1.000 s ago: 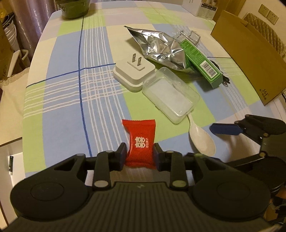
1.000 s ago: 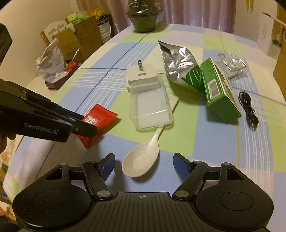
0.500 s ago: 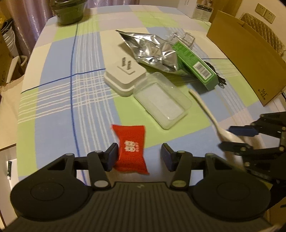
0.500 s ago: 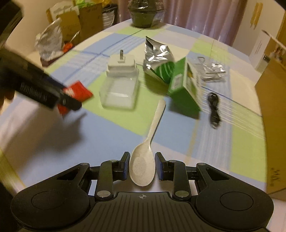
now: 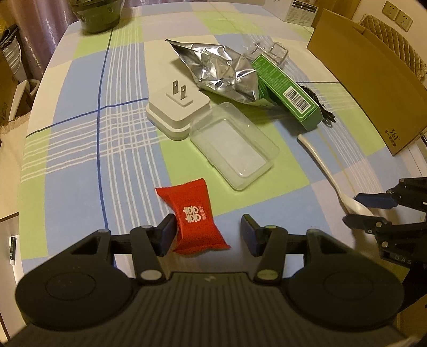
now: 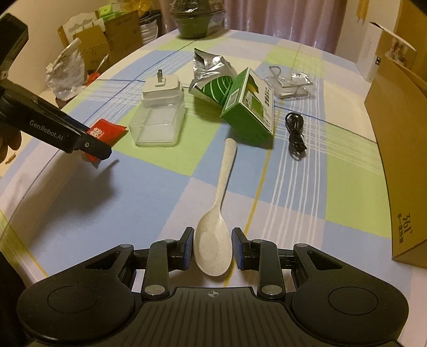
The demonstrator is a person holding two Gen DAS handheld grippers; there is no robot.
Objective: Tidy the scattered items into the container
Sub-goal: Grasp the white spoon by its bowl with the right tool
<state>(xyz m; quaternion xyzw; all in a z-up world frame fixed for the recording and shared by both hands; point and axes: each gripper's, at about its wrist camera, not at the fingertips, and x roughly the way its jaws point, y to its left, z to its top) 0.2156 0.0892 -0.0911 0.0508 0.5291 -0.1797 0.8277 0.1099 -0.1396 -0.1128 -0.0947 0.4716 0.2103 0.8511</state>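
Observation:
A red sweet packet (image 5: 193,213) lies on the checked tablecloth between the fingers of my left gripper (image 5: 208,227). That gripper is open: the packet rests against the left pad, with a clear gap to the right pad. My right gripper (image 6: 210,245) is shut on the bowl of a white spoon (image 6: 221,181), whose handle points away toward the green carton (image 6: 248,109). In the left wrist view, the right gripper (image 5: 360,211) and the spoon (image 5: 320,157) are at the right edge. A large cardboard box (image 6: 395,133) stands at the table's right side.
A clear plastic tub (image 5: 234,152) and a white plug adapter (image 5: 177,112) sit mid-table, with a silver foil bag (image 5: 224,72) behind them. A black cable (image 6: 295,130) and clear clips (image 6: 288,82) lie by the carton. A dark bowl (image 5: 96,13) stands at the far edge.
My left gripper's jaws have opened off the red packet, which now lies loose between them. My right gripper has shut on the spoon's bowl and drawn the spoon away from the clear tub.

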